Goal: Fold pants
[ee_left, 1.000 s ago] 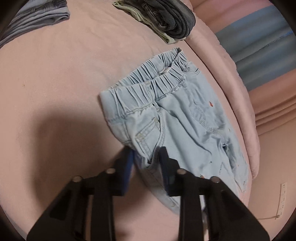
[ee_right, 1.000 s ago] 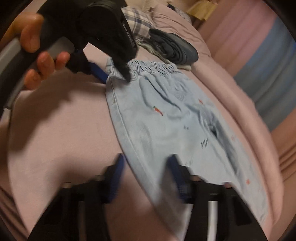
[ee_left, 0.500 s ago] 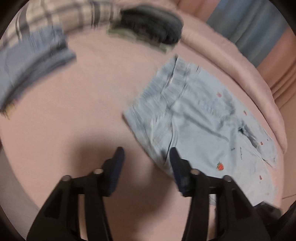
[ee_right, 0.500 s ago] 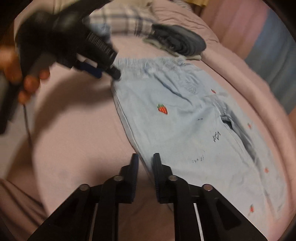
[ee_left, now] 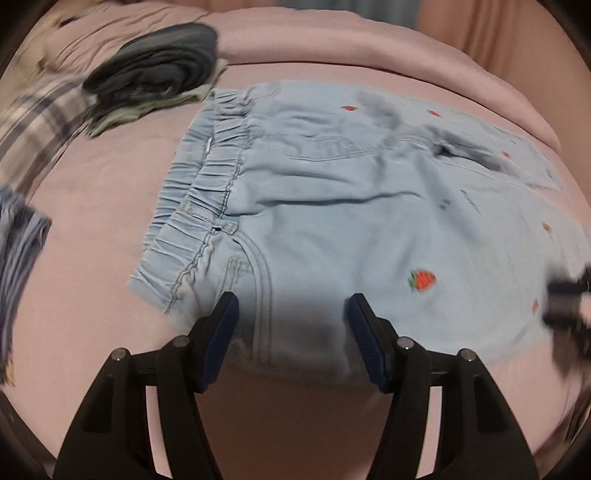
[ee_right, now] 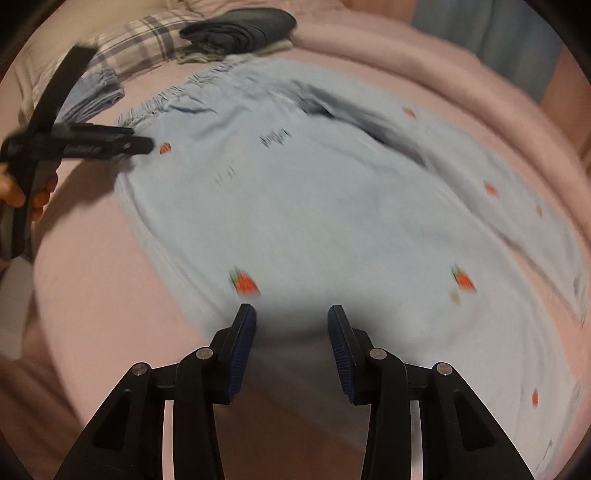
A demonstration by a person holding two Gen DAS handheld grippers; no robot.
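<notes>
Pink bed (ee_left: 110, 332): light blue pants (ee_left: 332, 221) spread flat; left gripper (ee_left: 291, 325) and right gripper (ee_right: 291, 332) opening, empty, over near edge.

The pants (ee_left: 332, 221) lie spread on the bed (ee_left: 92, 314), a folded clothes stack (ee_left: 155, 74) behind their waistband.

bed: pink sheet (ee_left: 92, 236) | plaid pillow (ee_right: 147, 37) | curtain: blue-pink (ee_right: 498, 33)

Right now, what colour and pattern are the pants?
Light blue pants with small red strawberries; clearest in the left wrist view.
</notes>
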